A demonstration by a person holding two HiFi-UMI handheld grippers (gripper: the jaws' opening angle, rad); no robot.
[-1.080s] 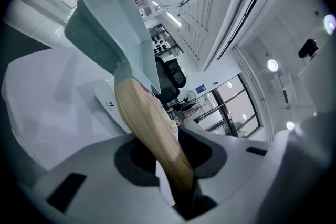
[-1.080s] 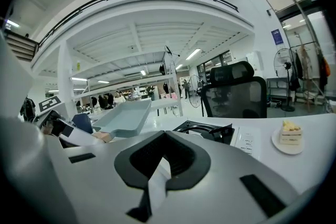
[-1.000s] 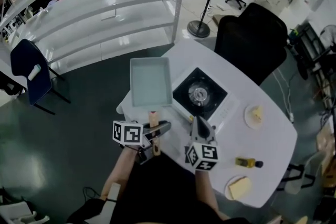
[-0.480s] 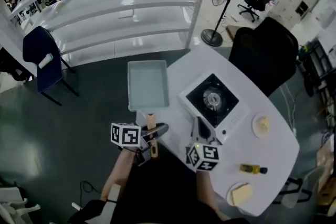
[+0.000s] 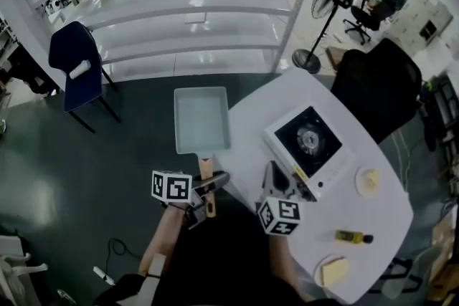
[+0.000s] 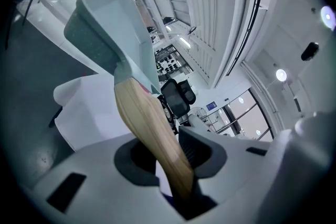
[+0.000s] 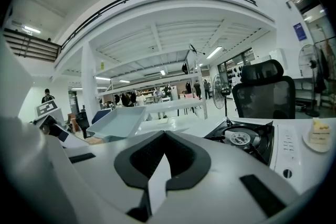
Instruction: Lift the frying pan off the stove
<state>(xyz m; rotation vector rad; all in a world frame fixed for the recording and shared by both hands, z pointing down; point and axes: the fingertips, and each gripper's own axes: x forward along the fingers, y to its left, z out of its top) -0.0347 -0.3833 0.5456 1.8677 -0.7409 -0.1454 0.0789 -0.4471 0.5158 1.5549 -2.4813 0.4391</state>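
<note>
The frying pan (image 5: 201, 118) is a pale grey-blue rectangular pan with a wooden handle (image 5: 208, 170). It hangs level in the air over the table's left edge, clear of the stove (image 5: 310, 143). My left gripper (image 5: 212, 183) is shut on the handle, and in the left gripper view the wooden handle (image 6: 149, 134) runs between the pads up to the pan (image 6: 110, 23). My right gripper (image 5: 271, 174) hovers over the table (image 5: 247, 147) just left of the stove, jaws shut with nothing in them. The right gripper view shows the stove (image 7: 241, 138) and pan (image 7: 118, 120) ahead.
A small plate with food (image 5: 368, 181), a yellow bottle (image 5: 353, 236) and a plate with bread (image 5: 333, 271) sit on the table's right side. A black office chair (image 5: 376, 86) stands behind the table. White shelves (image 5: 193, 11), a blue chair (image 5: 75, 64) and a fan (image 5: 326, 7) stand farther off.
The pan, still held by the left gripper, has drawn away to the left of the stove, and the gap between them has widened. The right gripper stays shut beside the stove.
</note>
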